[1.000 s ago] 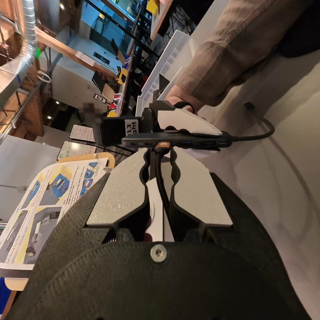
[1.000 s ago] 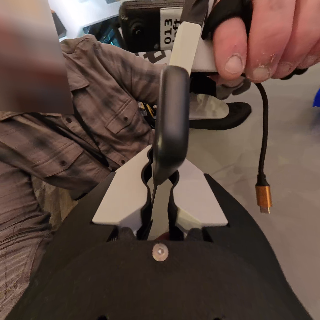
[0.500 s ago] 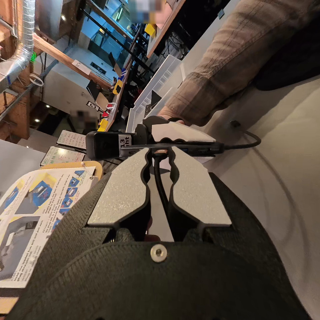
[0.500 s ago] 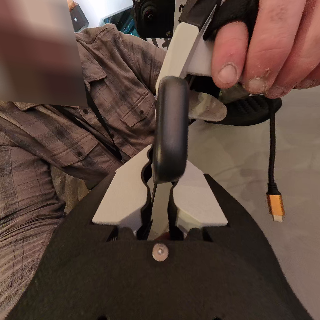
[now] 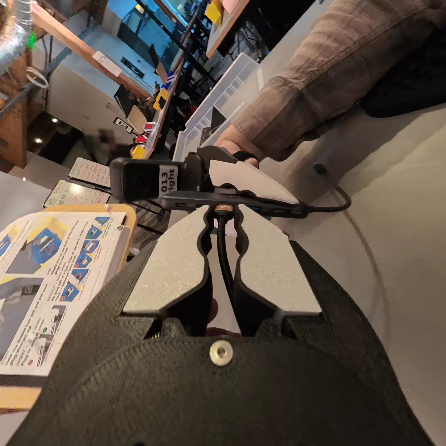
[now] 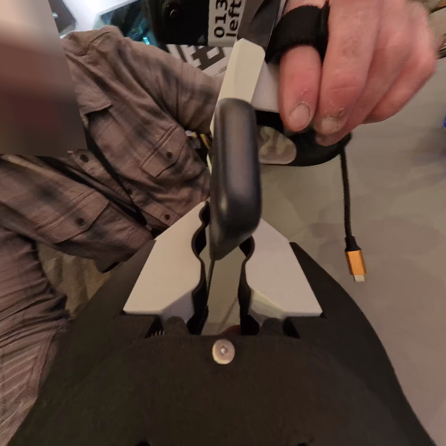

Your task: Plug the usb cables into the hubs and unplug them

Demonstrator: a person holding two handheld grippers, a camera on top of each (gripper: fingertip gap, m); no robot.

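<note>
Your left claw pinches the black braided cable's orange plug at the slim dark-grey hub; your right claw clamps that hub above bare grey table.

Each tool has a broad black body with a ribbed, printed texture and a single silver screw set at its centre. From it spring two pale grey fingers with a faint speckled face, edged in black along wavy inner pads. The right gripper carries a black camera block bearing a white label. A black strap loops over the person's hand. The person wears a grey-brown plaid shirt with buttoned chest pockets and long sleeves.
</note>
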